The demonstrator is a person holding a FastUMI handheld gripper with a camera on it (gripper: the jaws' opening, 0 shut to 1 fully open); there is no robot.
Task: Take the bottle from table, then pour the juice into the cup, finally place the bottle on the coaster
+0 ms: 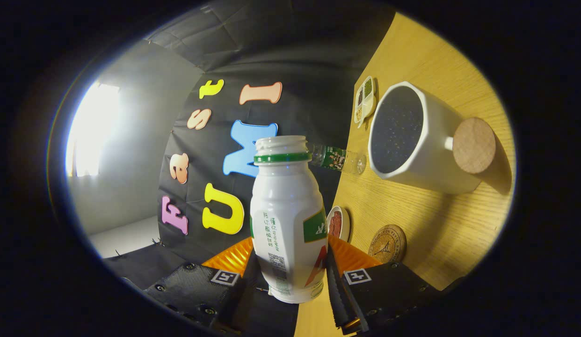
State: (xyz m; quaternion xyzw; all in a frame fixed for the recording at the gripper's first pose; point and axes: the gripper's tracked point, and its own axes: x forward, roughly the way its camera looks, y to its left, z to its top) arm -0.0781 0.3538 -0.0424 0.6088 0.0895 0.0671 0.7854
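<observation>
A white bottle (pixel 286 220) with a green neck ring and no cap stands out between my two fingers (pixel 335 285), and my gripper (pixel 290 281) is shut on its lower body. The whole view is rolled sideways, so the wooden table (pixel 426 224) runs up one side. The white cup (pixel 412 138) with a dark inside and a round wooden handle knob lies beyond the bottle's mouth, apart from it. A round brown coaster (pixel 388 243) lies flat on the table just ahead of one finger, nearer than the cup.
A small clear bottle with a green label (pixel 337 159) stands near the table's far edge behind the white bottle's neck. A small dish of reddish food (pixel 337 223) and a divided tray of grains (pixel 365 98) also sit along that edge.
</observation>
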